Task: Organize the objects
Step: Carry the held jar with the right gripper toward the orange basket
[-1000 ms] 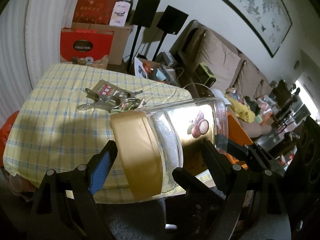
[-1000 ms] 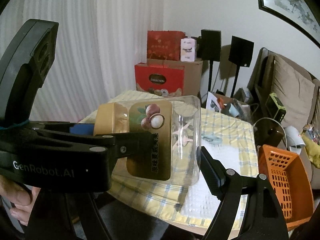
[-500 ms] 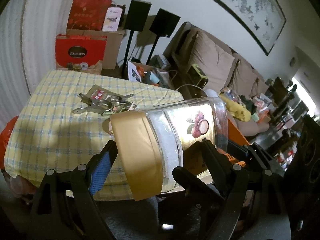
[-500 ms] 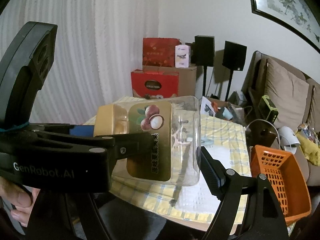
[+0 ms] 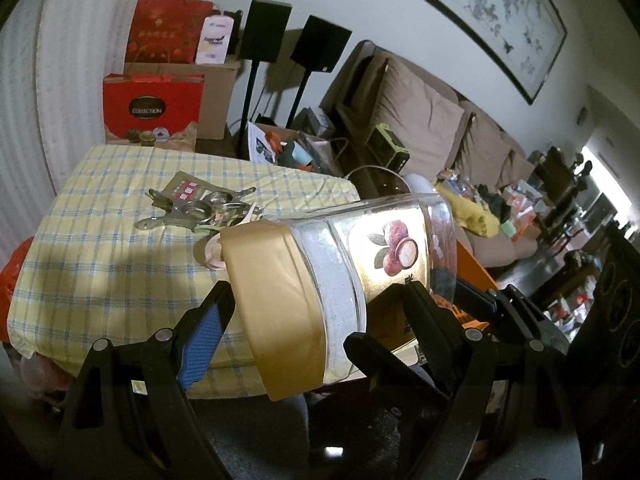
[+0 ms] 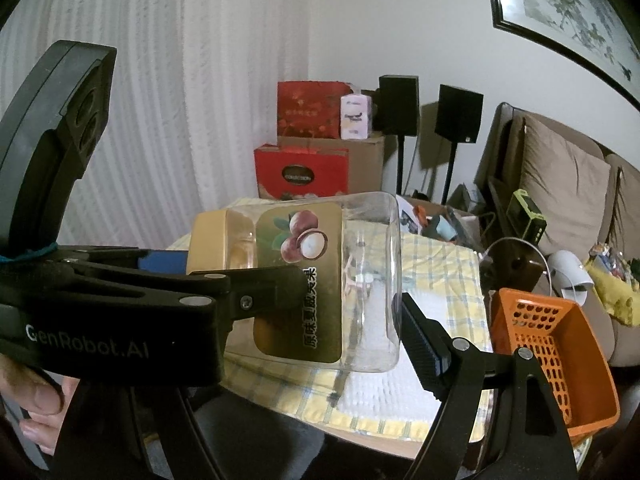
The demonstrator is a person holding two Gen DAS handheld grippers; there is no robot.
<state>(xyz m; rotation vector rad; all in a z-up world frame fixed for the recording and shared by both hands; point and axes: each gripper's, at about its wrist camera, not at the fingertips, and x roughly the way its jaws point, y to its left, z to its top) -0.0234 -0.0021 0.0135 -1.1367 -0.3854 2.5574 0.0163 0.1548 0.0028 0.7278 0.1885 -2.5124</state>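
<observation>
A cluttered living room is being shown, with a counter [image 5: 100,240] covered by a yellow checked cloth standing before a white curtain. Nearest the cameras, a clear plastic jar [image 5: 360,264] with a gold lid [image 5: 276,304] is being held on its side, above the near edge of the counter and off its surface. It is being gripped from both ends: the left hand-held gripper [image 5: 312,312] is being clamped across the lid end, and the right hand-held gripper [image 6: 348,296] is being pressed around the base end, with one blue pad against the bottom. Both sets of jaws are standing wide because the jar is broad. The two-ended grip is probably being used so that the lid can be twisted off, though that is only being judged.

Just to the right, an orange perforated basket [image 6: 560,344] is resting at the counter's corner, likely as the place for sorted things. Further back on the cloth, a pile of metal clips [image 5: 192,210] and a small card are lying.

The jar's contents are hard to make out through the glare; it appears to be nearly empty. Only part of a hand [image 6: 32,396] is being seen at the left edge of the right wrist view, and the basket's inside is being cut off.
</observation>
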